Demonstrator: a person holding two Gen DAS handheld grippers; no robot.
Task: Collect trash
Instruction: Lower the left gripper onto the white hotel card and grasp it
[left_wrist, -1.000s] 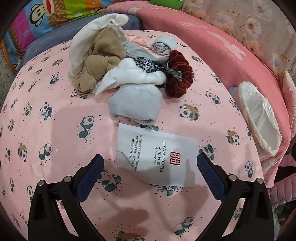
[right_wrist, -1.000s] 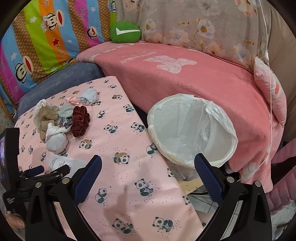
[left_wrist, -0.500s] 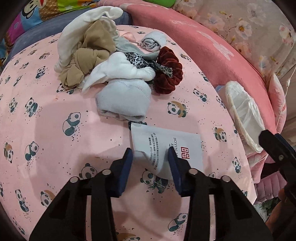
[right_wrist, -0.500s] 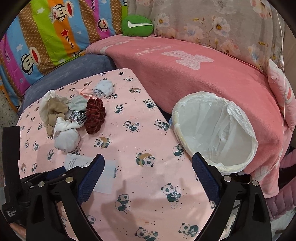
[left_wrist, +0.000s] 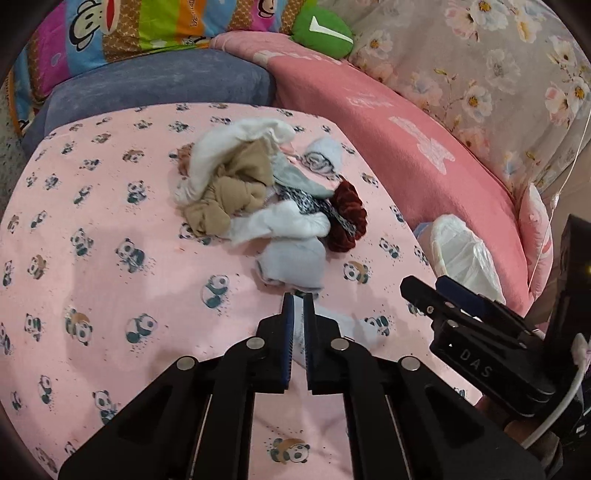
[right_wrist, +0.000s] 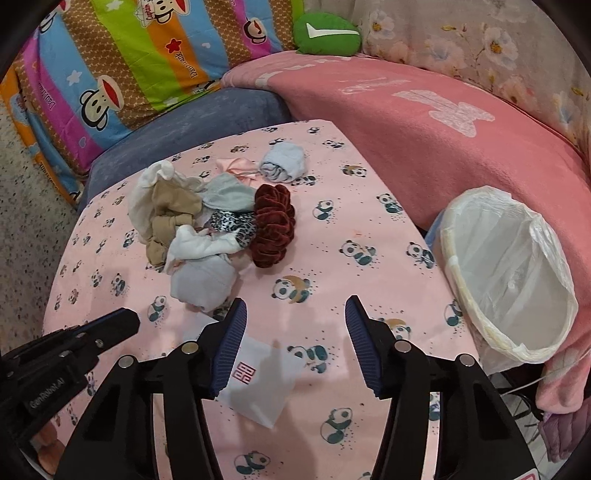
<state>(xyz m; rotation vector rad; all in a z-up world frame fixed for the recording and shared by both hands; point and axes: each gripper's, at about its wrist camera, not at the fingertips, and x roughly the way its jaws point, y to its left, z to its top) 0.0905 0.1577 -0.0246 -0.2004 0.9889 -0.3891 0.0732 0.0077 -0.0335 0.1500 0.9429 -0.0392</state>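
I am working over the panda-print cloth (right_wrist: 369, 206), with the lined trash bin (right_wrist: 517, 280) standing off its right edge against the pink blanket (right_wrist: 424, 122). A heap of socks and scrunchies (right_wrist: 207, 229) is lying mid-cloth, which I am reading as laundry, not trash.

The white paper packet (right_wrist: 262, 384) with the red mark is the piece I am collecting; it is sitting near the cloth's front edge, between the heap and the bin. My left gripper (left_wrist: 298, 306) is clamped fully together on one end of the packet, pinching only a thin edge. My right gripper (right_wrist: 293, 347) is hanging over the packet's other end, its jaws closing, nothing pressed between them yet.

The risk I am judging: the thin paper is slipping or tearing from that shallow pinch as I carry it across, or my right jaws are closing on the cloth and dragging the heap along.
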